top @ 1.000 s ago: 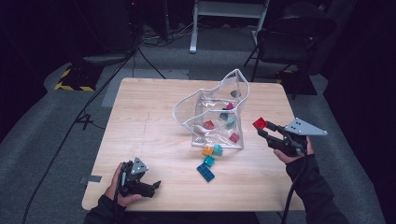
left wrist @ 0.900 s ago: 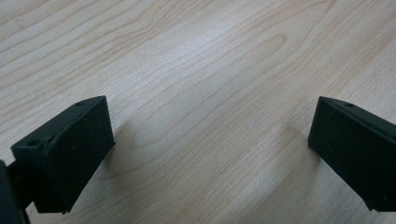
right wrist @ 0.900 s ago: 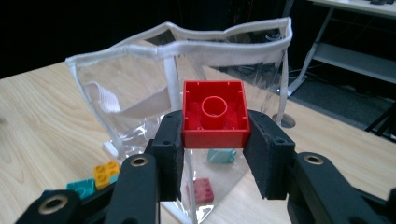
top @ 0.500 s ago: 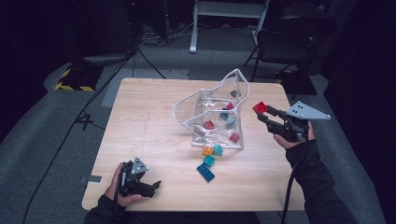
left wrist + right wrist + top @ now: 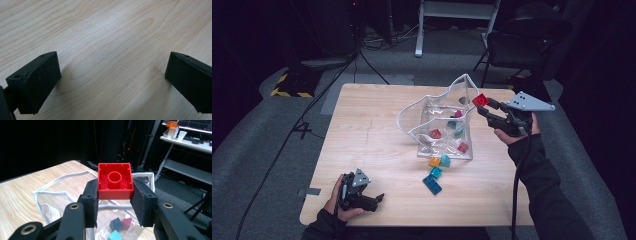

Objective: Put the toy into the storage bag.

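My right gripper [image 5: 484,106] is shut on a red brick [image 5: 480,100] and holds it in the air at the right upper edge of a clear plastic bag [image 5: 432,117]. In the right gripper view the red brick [image 5: 115,181] sits hollow side up between the two pads, above the bag's white rim [image 5: 62,180]. Several coloured bricks lie inside the bag [image 5: 458,132]. An orange brick [image 5: 434,161] and teal and blue bricks [image 5: 432,184] lie on the table just in front of the bag. My left gripper [image 5: 374,200] rests open near the table's front left edge, nothing between its pads [image 5: 37,77].
The wooden table [image 5: 372,130] has free room on its left half. A dark chair [image 5: 522,45] and a white desk frame [image 5: 457,12] stand behind the table. Cables [image 5: 302,125] run over the grey floor at the left.
My right gripper has risen and moved toward the back with the red brick, from beside the bag's right side up to its top edge. The left gripper has stayed put.
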`<state>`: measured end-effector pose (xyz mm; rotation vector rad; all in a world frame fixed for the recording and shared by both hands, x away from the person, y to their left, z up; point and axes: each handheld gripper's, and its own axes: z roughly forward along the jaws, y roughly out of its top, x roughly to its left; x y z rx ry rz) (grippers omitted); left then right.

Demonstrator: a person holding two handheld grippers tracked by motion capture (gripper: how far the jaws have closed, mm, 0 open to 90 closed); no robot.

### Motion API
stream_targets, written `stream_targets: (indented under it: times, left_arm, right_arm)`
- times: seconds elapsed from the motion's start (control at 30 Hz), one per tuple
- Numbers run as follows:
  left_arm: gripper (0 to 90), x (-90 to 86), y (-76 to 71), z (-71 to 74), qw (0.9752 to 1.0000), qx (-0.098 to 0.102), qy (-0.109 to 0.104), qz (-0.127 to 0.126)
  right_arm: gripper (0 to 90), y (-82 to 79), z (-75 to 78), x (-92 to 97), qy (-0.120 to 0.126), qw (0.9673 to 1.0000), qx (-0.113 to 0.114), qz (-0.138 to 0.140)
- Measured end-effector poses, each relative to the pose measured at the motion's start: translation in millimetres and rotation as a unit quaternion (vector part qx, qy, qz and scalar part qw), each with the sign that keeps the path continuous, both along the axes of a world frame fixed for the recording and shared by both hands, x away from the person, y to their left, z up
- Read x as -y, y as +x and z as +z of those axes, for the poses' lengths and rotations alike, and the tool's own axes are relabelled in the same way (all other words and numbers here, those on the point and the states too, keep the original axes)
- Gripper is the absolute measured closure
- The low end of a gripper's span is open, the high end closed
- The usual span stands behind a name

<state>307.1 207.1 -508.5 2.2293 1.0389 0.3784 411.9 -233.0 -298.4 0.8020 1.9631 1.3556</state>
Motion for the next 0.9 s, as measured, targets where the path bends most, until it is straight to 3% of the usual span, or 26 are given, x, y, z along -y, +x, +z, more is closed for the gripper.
stream_targets:
  times: [0.43, 0.9]
  left_arm:
    - [0.4, 0.0, 0.0, -0.1, 1.0000, 0.001, 0.000, 0.000]
    - [0.4, 0.0, 0.0, 0.0, 1.0000, 0.000, 0.000, 0.000]
  right_arm:
    - [59.3, 17.9, 7.4, -36.6, -0.025, 0.9997, -0.001, 0.007]
    - [59.2, 38.1, -4.4, -55.8, -0.044, 0.9988, -0.022, 0.001]
